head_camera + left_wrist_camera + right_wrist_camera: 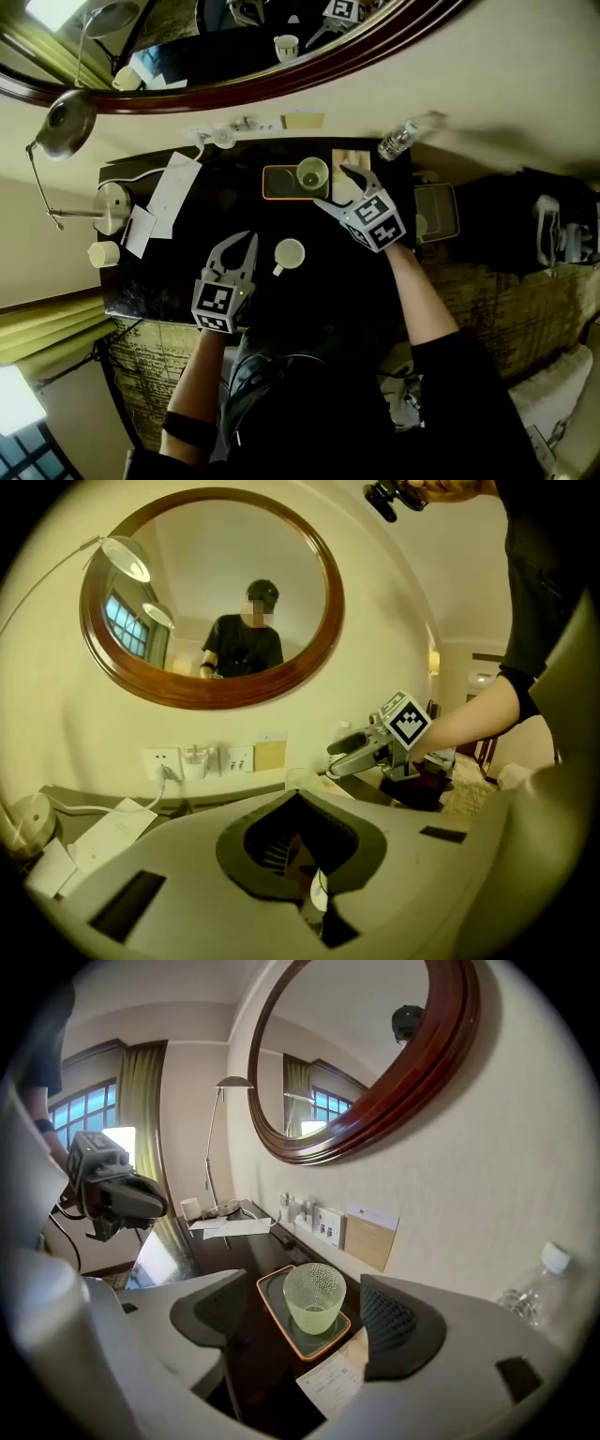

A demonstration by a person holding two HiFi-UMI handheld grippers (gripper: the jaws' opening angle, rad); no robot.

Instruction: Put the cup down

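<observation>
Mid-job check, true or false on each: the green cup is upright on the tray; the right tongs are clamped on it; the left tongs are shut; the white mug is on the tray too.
The green cup stands upright on the tray. True.
The right tongs are clamped on the green cup. False: they are open, with their pads clear of the cup.
The left tongs are shut. True, with nothing gripped.
The white mug is on the tray. False: it stands on the bare desk, apart from the tray and beside the left tongs.
</observation>
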